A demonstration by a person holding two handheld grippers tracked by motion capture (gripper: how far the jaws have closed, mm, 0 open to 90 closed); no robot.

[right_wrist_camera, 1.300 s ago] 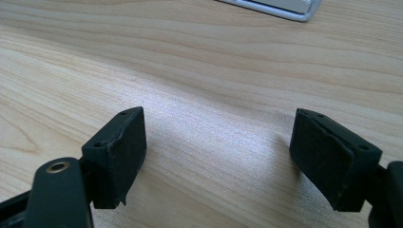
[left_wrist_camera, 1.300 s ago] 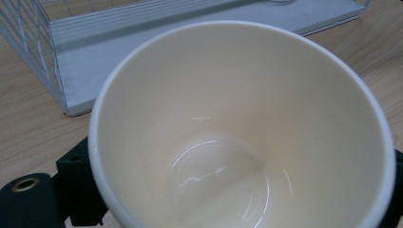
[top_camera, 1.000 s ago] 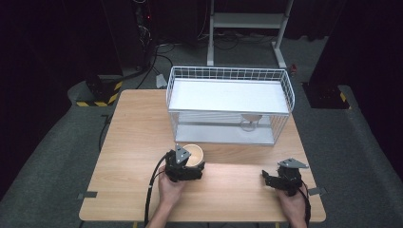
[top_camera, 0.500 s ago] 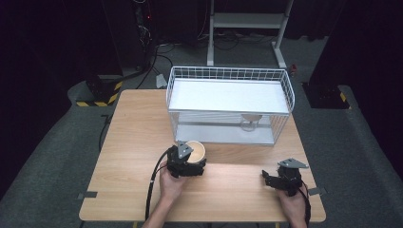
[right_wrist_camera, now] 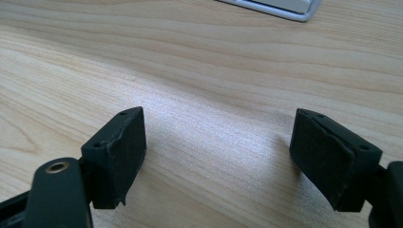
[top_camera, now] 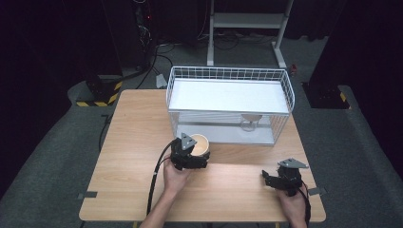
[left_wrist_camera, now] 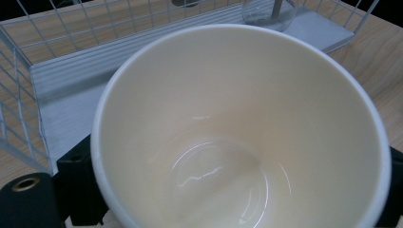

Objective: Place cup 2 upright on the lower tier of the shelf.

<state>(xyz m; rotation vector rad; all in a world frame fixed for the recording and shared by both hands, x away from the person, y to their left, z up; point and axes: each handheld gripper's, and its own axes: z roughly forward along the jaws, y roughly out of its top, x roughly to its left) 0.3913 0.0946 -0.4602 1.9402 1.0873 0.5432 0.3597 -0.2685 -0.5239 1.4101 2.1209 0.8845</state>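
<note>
The left gripper sits at about seven o'clock on the counter, its fingers closed on the wall of a cream cup that is empty and glossy inside in the left gripper view; the cup stands just in front of the white wire rack, near its front left corner; the likely aim, judging by how it faces the rack, is the lower shelf. The main risk is the rim catching the rack's front wires or the underside of the upper shelf if the cup goes in too high or tilted; a knock there could twist the cup in the fingers or shove the rack back. The cup's smooth, tapered wall looks slippery, so a loose hold could let it slide down and drop onto the counter. Farther right, at about one o'clock, a clear glass stands on the lower shelf; a cup pushed too far that way could strike it and tip it over. The right gripper rests at about five o'clock, well apart from the cup; its fingers stand apart with nothing between them, over bare wood.

The counter is pale wood grain, uncluttered apart from the rack; around it lie grey floor, dark surroundings, a yellow-and-black striped block at about ten o'clock and a white stand at twelve.
</note>
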